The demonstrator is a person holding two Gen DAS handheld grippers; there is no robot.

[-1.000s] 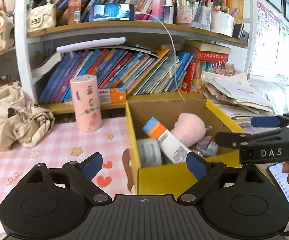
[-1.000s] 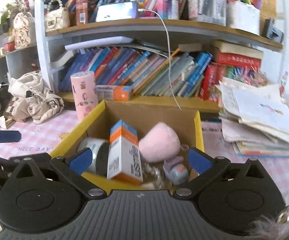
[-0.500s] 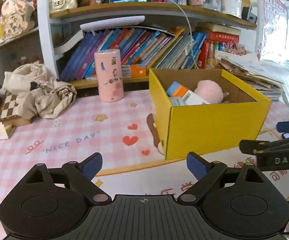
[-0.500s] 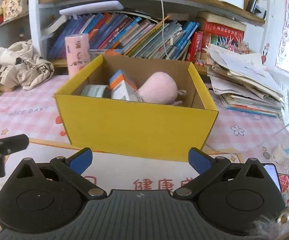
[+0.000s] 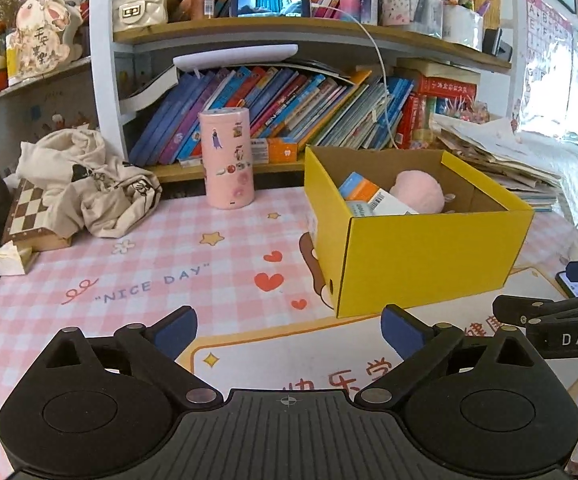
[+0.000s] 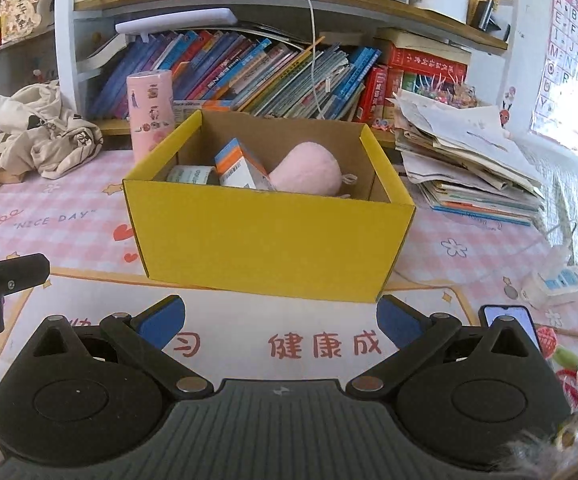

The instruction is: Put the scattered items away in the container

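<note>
A yellow cardboard box (image 5: 429, 264) stands on the pink checked mat; it also shows in the right wrist view (image 6: 269, 240). Inside lie a pink plush ball (image 6: 305, 174), an orange-and-blue carton (image 6: 237, 166) and a roll of tape (image 6: 189, 174). My left gripper (image 5: 289, 330) is open and empty, in front of the box and to its left. My right gripper (image 6: 279, 320) is open and empty, close in front of the box. The side of the right gripper shows at the right edge of the left wrist view (image 5: 557, 320).
A pink canister (image 5: 228, 158) stands by the bookshelf (image 5: 289, 32). Crumpled cloth (image 5: 89, 184) and a chessboard (image 5: 29, 220) lie at the left. Stacked papers (image 6: 469, 160) lie at the right. A phone (image 6: 509, 320) and a small white bottle (image 6: 557, 284) lie near the right gripper.
Both grippers have pulled back from above the box to low in front of it. Both stayed open and empty.
</note>
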